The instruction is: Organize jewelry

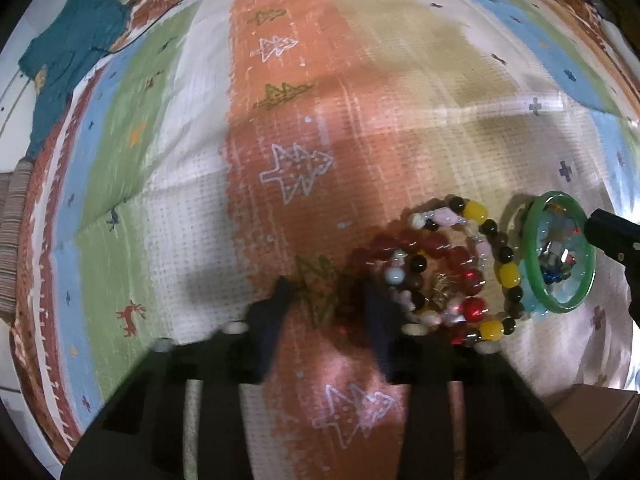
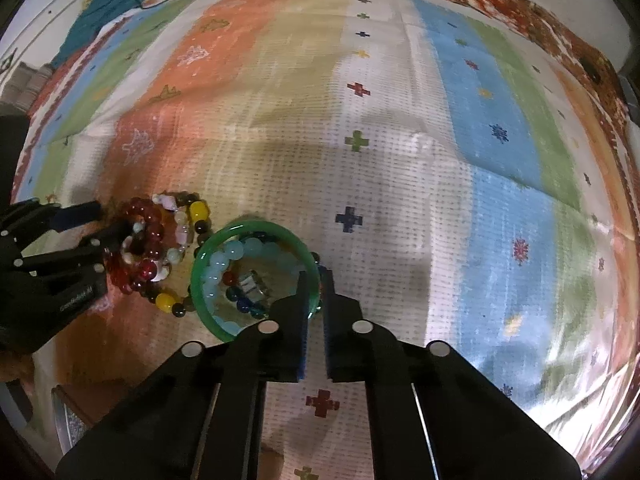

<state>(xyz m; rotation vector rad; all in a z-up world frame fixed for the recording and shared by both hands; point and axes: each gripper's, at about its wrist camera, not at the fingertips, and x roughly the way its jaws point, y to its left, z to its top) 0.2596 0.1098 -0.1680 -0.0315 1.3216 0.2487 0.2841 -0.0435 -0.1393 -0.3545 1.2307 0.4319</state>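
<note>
right gripper (image 2: pixel 315 280) clamped on green bangle (image 2: pixel 208 256) rim | left gripper (image 1: pixel 326 296) apart beside red bracelet (image 1: pixel 460 258) | open blanket (image 2: pixel 400 160) ahead

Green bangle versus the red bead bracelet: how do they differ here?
The green bangle is one smooth solid ring; the red bead bracelet is a string of round beads. The right gripper is closed on the bangle's rim, while the left gripper is open at the red bracelet's edge. The bangle encircles pale blue beads; the red bracelet overlaps a yellow-and-dark bracelet. Both lie on the striped cloth.
</note>
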